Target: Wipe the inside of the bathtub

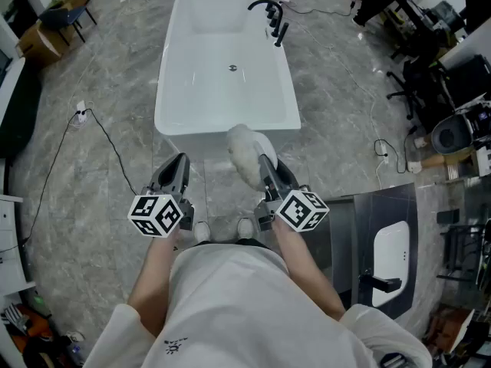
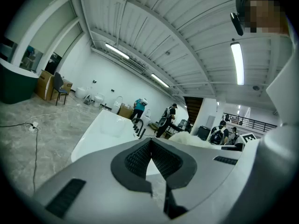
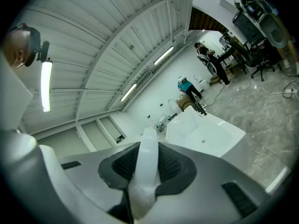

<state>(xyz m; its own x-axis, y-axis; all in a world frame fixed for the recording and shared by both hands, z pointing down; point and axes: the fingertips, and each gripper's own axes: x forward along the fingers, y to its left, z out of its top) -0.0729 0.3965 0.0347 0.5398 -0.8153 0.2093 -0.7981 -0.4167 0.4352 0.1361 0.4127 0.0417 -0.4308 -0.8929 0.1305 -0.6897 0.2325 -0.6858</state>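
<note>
A white freestanding bathtub [image 1: 165,90] with a black faucet [image 1: 270,15] on its right rim stands on the marble floor just ahead of me. My right gripper [image 1: 266,165] is shut on the white handle [image 3: 146,169] of a fluffy white duster [image 1: 244,153], whose head hangs over the tub's near end. My left gripper [image 1: 179,165] is held beside it, short of the tub, shut with nothing between its pads. The left gripper view shows those closed jaws [image 2: 150,146], the tub [image 2: 100,129] beyond them, and the duster [image 2: 187,138] to the right. The tub [image 3: 205,134] also appears in the right gripper view.
A power cable [image 1: 100,129] trails across the floor left of the tub. Office chairs [image 1: 414,83] and desks crowd the right side. A steel sink unit [image 1: 387,251] stands at my right. Cardboard boxes [image 1: 38,41] sit far left. People stand beyond the tub [image 2: 138,108].
</note>
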